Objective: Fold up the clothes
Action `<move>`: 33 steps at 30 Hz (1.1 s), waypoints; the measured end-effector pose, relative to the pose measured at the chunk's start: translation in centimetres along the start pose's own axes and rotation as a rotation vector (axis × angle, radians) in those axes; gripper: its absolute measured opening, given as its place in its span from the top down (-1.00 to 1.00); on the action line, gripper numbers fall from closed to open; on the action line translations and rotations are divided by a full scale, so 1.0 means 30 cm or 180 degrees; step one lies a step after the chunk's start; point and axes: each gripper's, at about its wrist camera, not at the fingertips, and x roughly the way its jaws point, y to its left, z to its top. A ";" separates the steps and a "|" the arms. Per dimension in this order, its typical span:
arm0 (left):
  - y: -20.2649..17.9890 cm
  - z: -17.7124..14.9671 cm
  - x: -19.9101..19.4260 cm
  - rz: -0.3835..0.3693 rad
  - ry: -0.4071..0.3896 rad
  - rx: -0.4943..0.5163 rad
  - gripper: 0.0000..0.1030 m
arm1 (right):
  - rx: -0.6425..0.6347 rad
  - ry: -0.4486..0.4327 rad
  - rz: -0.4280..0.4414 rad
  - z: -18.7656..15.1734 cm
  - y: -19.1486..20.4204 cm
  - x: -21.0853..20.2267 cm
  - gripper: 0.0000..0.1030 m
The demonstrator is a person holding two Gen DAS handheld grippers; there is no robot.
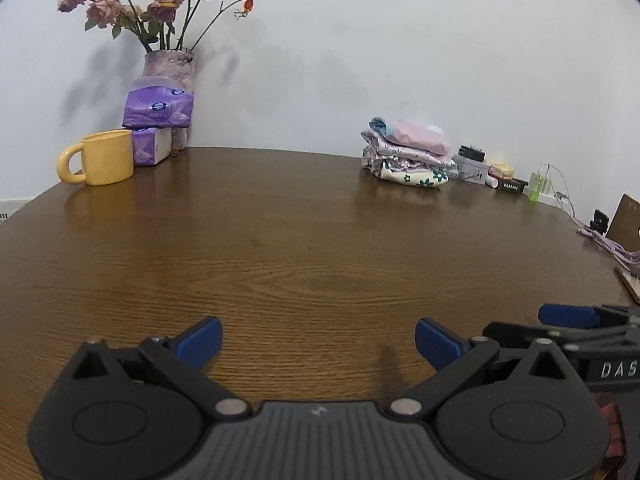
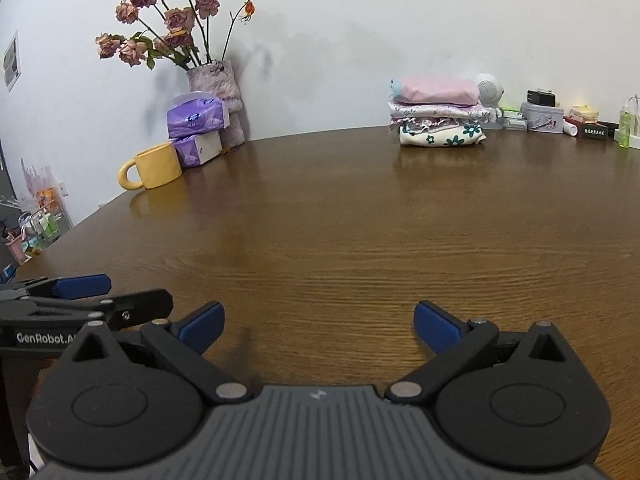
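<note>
Wooden table (image 1: pixel 304 240), white wall (image 1: pixel 360 40), folded clothes (image 1: pixel 408 156)

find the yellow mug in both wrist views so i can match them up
Left wrist view: the yellow mug stands far left on the table, handle pointing left.
Right wrist view: the yellow mug is left of centre, farther in from the edge.
Shared landmark: the purple tissue packs just right of it.

The wooden table (image 1: pixel 304 240) looks smooth and shiny. The folded clothes (image 2: pixel 440 120) are soft cloth.
</note>
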 end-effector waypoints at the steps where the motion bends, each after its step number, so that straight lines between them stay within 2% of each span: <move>1: 0.001 0.000 0.001 0.0003 -0.0012 0.0003 -1.00 | -0.0003 0.0001 -0.0003 -0.003 -0.001 0.000 -1.00; 15: 0.003 -0.009 -0.001 -0.0050 -0.0052 0.0007 -1.00 | 0.0069 -0.0070 -0.0044 -0.015 -0.014 -0.003 -1.00; 33: -0.011 -0.014 -0.008 0.0014 -0.0112 0.0074 -1.00 | 0.0075 -0.0073 -0.0047 -0.020 -0.012 0.000 -1.00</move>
